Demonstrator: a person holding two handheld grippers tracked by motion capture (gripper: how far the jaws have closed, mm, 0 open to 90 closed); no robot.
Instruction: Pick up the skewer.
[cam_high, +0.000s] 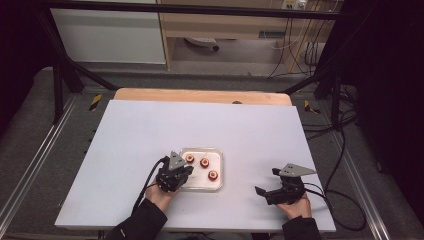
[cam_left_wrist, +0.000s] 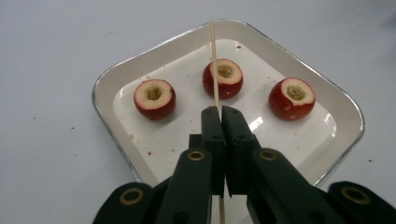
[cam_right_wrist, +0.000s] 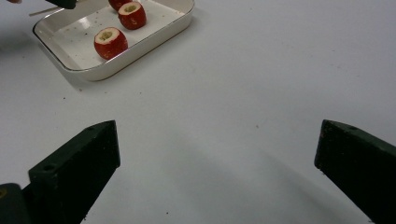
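- Your left gripper (cam_left_wrist: 218, 112) has its fingers clamped on the skewer (cam_left_wrist: 214, 65), above the tray (cam_left_wrist: 112, 79).
- No cored fruit is threaded yet: all three, including the middle fruit (cam_left_wrist: 222, 78), lie loose in the tray.
- Your right gripper (cam_high: 270, 186) rests on the worktop (cam_high: 150, 125), fingers wide, holding nothing.

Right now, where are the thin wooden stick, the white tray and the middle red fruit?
Wooden stick (cam_left_wrist: 215, 60), left gripper view: its bare shaft above the jaws.
White tray (cam_left_wrist: 114, 77), left gripper view: its left rim.
Middle red fruit (cam_left_wrist: 223, 78), left gripper view: its cut top.
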